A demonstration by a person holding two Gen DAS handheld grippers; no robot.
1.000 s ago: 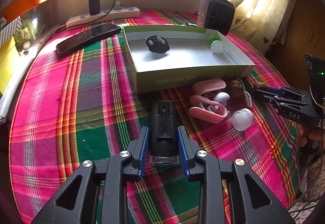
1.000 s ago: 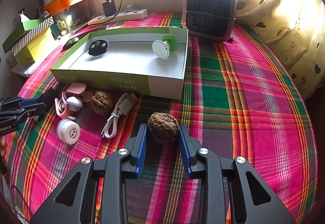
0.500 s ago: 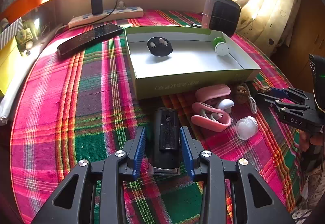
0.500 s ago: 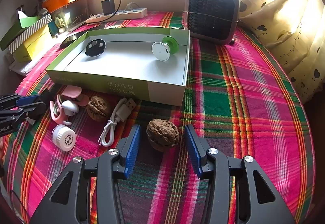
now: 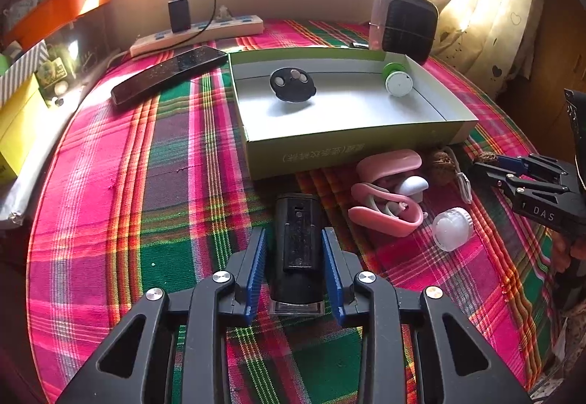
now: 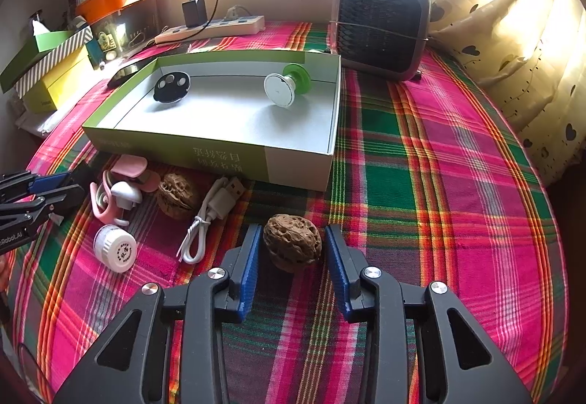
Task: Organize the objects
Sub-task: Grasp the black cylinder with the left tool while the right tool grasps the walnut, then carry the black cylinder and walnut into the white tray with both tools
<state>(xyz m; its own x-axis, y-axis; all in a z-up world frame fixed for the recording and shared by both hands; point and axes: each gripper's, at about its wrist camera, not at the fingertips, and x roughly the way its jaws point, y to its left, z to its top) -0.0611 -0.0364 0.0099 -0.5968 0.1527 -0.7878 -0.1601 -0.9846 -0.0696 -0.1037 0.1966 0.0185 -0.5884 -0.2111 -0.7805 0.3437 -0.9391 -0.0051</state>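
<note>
Wrinkled round walnut (image 6: 292,247) btwn open right claw (image 6: 292,250)

"DAS" marks the right claw (image 5: 487,162); "RoboLAI" marks the left claw (image 6: 51,189).

**Both grippers have let go**

A second ago my left gripper (image 5: 295,259) was clamped on the black device (image 5: 298,246); now its blue pads (image 5: 256,270) stand clear of the device's sides, with a gap showing on each side. The device lies on the plaid surface (image 5: 175,213) between them.

The same goes for my right gripper (image 6: 291,259): it was pinching the walnut (image 6: 292,241), and its pads (image 6: 249,274) have since spread wide. The walnut rests on the cloth between them, touching neither pad.
</note>
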